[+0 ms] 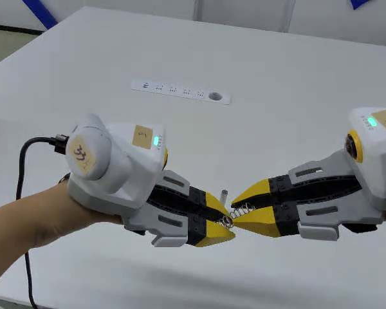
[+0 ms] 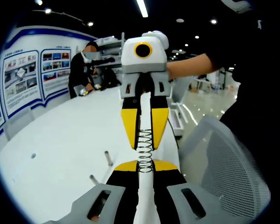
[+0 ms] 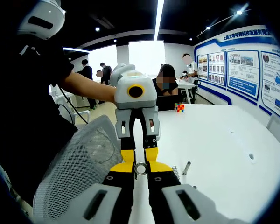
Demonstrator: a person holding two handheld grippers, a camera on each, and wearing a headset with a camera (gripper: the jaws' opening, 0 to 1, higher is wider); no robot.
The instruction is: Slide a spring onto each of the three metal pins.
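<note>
Left gripper [image 1: 230,225] pinches one end of the small coiled steel spring [image 1: 240,208], held in mid-air, we reckon, for a handover; right gripper [image 1: 234,212] sits round the far end, clamped or not we cannot tell; the short upright metal pin [image 1: 224,194] stands just behind on the white tabletop [image 1: 276,96], crowded by both sets of tips

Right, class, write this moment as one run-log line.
left gripper: shut on spring | right gripper: shut on spring | pin: upright, bare
</note>
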